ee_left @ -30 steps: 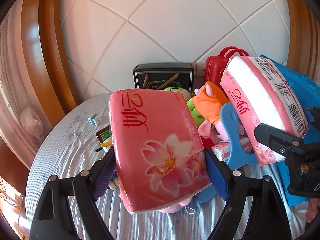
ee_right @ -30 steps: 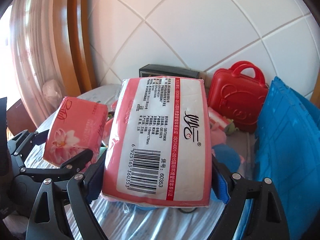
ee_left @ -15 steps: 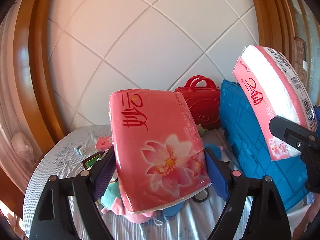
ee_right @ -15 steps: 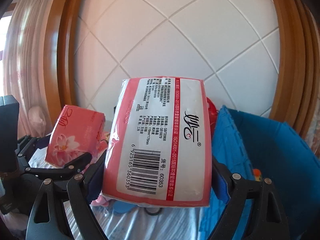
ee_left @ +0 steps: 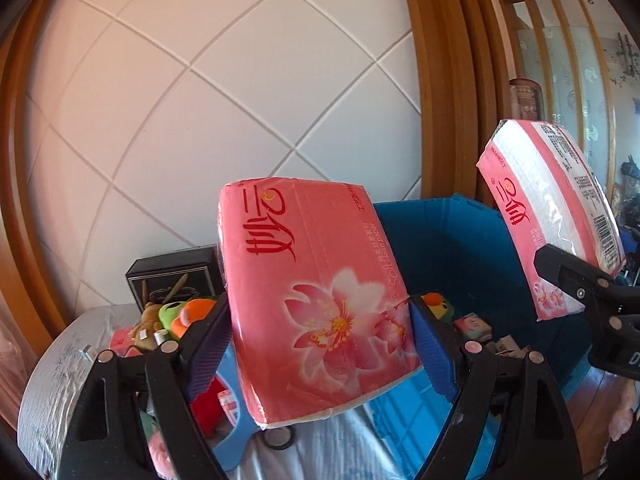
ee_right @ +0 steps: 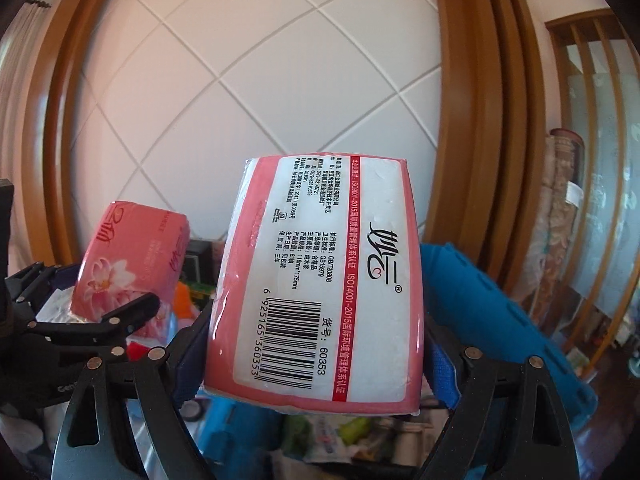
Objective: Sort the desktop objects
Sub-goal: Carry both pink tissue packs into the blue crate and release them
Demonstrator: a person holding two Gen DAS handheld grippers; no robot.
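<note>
My left gripper (ee_left: 320,340) is shut on a pink flower-print tissue pack (ee_left: 316,292), held in the air above the near wall of a blue crate (ee_left: 452,248). My right gripper (ee_right: 316,356) is shut on a second pink tissue pack (ee_right: 320,292), barcode side up, held above the crate (ee_right: 500,320). The right pack also shows at the right of the left wrist view (ee_left: 548,216). The left pack shows at the left of the right wrist view (ee_right: 132,268).
The crate holds several small items (ee_left: 472,326). A grey round table (ee_left: 60,364) carries plush toys (ee_left: 176,316), a black box (ee_left: 172,276), a blue plastic piece (ee_left: 228,400) and a tape ring (ee_left: 280,438). A white tiled wall with wooden frames stands behind.
Both grippers have risen and swung right with their packs, from above the toy pile to above the blue crate. The crate's inside has come into view.
</note>
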